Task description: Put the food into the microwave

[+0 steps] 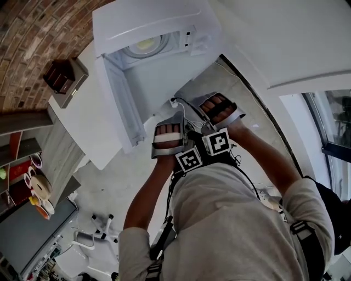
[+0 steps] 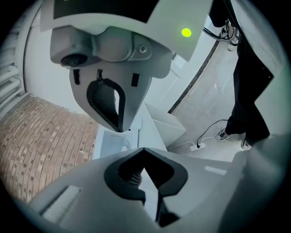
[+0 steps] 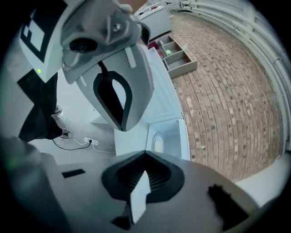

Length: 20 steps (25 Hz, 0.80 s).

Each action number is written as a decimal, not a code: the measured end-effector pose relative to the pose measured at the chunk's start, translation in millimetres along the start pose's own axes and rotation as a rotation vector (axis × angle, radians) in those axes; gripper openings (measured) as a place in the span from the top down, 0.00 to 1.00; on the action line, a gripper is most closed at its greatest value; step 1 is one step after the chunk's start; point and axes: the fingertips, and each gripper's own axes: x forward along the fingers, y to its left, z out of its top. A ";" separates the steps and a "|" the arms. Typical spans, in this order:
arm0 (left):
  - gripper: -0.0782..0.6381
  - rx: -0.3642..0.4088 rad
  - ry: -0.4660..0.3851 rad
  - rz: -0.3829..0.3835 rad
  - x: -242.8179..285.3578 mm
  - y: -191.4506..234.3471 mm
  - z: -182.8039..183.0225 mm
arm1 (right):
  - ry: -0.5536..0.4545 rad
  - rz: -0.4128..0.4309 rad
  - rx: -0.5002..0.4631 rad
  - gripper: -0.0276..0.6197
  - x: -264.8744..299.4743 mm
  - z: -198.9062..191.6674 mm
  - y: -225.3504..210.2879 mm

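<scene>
White microwave (image 1: 156,22) stands open on the far side, probably ready for food, while your left gripper (image 2: 132,140) and right gripper (image 3: 134,141) have their jaws pressed together on nothing.

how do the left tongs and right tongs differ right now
The left tongs sit beside the microwave's open door; the right tongs sit farther from it. The brick wall lies left of the left tongs, right of the right tongs. Both are shut, empty, pointing toward the microwave.
</scene>
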 end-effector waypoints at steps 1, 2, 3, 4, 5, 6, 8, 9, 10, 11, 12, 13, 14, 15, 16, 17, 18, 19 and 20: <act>0.88 -0.001 0.000 0.006 -3.1 1.3 0.1 | 0.002 -0.005 0.001 0.95 -4.6 1.2 1.2; 0.88 0.000 -0.001 0.013 -6.2 2.7 0.6 | 0.003 -0.010 0.002 0.95 -8.9 2.5 2.3; 0.88 0.002 -0.003 0.018 -9.3 3.7 1.3 | 0.003 -0.015 0.003 0.94 -13.0 4.0 3.3; 0.88 0.005 -0.006 0.023 -12.3 4.2 2.2 | 0.003 -0.021 0.004 0.94 -16.8 6.1 3.9; 0.88 0.008 -0.009 0.026 -15.4 4.4 3.3 | 0.002 -0.026 0.004 0.94 -20.4 8.4 4.4; 0.88 0.011 -0.012 0.028 -18.6 4.4 4.2 | 0.001 -0.029 0.005 0.95 -23.7 11.0 5.1; 0.88 0.016 -0.017 0.033 -24.2 3.7 6.0 | 0.002 -0.032 0.003 0.95 -29.0 15.0 6.8; 0.88 0.017 -0.019 0.035 -26.4 3.3 6.8 | 0.003 -0.034 0.002 0.94 -31.1 16.3 7.2; 0.88 0.018 -0.022 0.038 -28.3 3.1 7.7 | 0.004 -0.036 0.001 0.95 -33.0 17.1 7.5; 0.88 0.019 -0.024 0.042 -29.9 3.1 8.4 | 0.005 -0.038 0.000 0.94 -34.9 17.8 7.9; 0.88 0.021 -0.025 0.045 -31.2 3.4 8.8 | 0.005 -0.040 -0.001 0.94 -36.7 18.5 8.3; 0.88 0.021 -0.025 0.047 -32.2 3.8 8.8 | 0.004 -0.041 -0.003 0.95 -38.4 19.3 8.9; 0.88 0.022 -0.024 0.049 -32.8 3.9 8.4 | 0.003 -0.041 -0.004 0.95 -39.8 20.1 9.7; 0.88 0.024 -0.022 0.051 -33.3 3.8 7.7 | 0.003 -0.040 -0.006 0.95 -41.0 20.8 10.8; 0.88 0.025 -0.020 0.052 -33.7 3.7 6.9 | 0.004 -0.040 -0.008 0.95 -42.0 21.1 11.7; 0.88 0.027 -0.018 0.053 -34.3 3.7 6.3 | 0.007 -0.041 -0.009 0.95 -42.8 20.9 12.2; 0.88 0.029 -0.017 0.055 -35.0 4.1 5.8 | 0.009 -0.043 -0.010 0.95 -43.6 20.6 12.3; 0.88 0.030 -0.016 0.058 -35.8 4.9 5.4 | 0.011 -0.045 -0.012 0.95 -44.3 20.4 12.0; 0.88 0.030 -0.015 0.062 -36.3 5.9 5.1 | 0.011 -0.048 -0.015 0.95 -44.7 20.7 11.7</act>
